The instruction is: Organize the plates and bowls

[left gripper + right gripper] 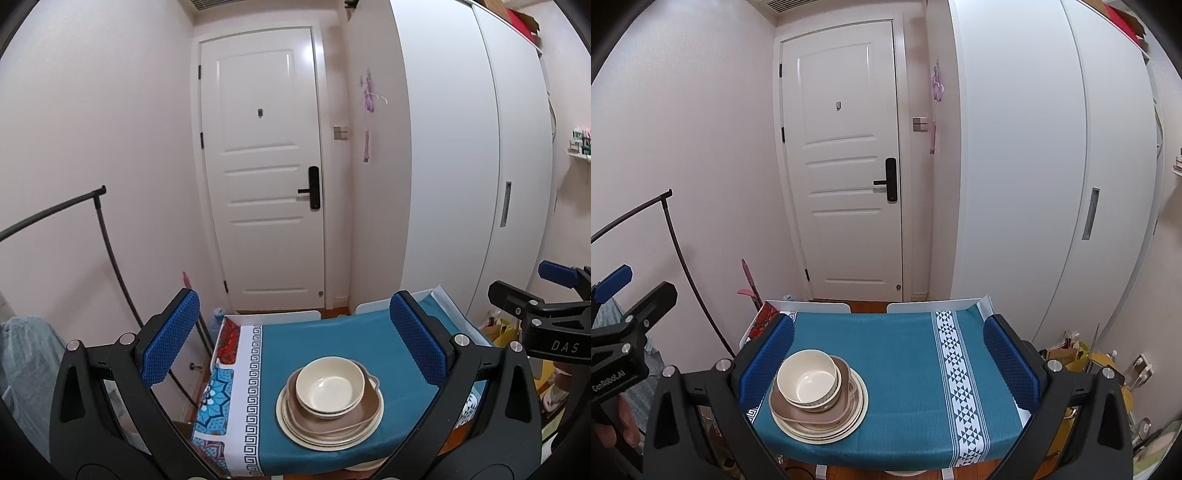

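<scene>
One stack of dishes stands on the table's teal cloth (332,336) (897,354). At the bottom are cream plates (295,430) (855,421), on them a brown handled dish (364,411) (846,384), on top nested cream bowls (330,386) (809,382). My left gripper (295,343) is open and empty, held above and before the stack. My right gripper (886,354) is open and empty, with the stack near its left finger (764,363). Each gripper shows at the edge of the other's view.
A white door (262,166) and a white wardrobe (461,166) stand behind the table. A black clothes rail (107,240) stands at the left. Bags and clutter (1108,373) lie on the floor at the right. Two white chair backs (827,307) stand at the table's far edge.
</scene>
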Available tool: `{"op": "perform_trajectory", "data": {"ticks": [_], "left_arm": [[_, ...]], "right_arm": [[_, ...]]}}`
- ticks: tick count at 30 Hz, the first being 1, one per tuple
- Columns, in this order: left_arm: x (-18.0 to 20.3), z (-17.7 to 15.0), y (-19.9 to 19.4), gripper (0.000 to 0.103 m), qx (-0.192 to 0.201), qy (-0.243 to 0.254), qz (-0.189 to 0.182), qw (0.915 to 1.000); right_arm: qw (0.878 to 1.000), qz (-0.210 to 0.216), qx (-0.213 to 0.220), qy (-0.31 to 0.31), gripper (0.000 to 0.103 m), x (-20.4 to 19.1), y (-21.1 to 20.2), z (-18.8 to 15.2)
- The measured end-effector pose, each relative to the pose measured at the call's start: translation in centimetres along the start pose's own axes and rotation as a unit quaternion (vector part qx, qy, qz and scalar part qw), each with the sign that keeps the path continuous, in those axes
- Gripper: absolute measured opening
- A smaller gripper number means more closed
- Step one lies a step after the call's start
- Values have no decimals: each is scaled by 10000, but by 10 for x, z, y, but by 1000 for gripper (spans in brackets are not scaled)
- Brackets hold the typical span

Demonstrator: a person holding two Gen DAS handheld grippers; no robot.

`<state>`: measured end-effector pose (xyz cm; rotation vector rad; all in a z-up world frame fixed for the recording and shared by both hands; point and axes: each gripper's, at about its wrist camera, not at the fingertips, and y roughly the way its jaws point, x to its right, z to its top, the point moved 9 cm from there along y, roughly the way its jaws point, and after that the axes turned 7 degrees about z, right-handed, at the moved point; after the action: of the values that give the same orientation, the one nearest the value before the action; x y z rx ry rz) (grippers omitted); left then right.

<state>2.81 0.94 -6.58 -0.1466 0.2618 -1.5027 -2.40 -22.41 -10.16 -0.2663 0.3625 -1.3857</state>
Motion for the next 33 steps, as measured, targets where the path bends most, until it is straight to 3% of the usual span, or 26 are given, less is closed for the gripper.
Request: {"op": "perform_trajectory", "data": {"ticks": [33], "left_arm": [[-12, 3, 10, 103, 30, -203, -37, 9998]], "right_arm": [[10000, -44, -60, -37, 102, -4, 9, 0]]}}
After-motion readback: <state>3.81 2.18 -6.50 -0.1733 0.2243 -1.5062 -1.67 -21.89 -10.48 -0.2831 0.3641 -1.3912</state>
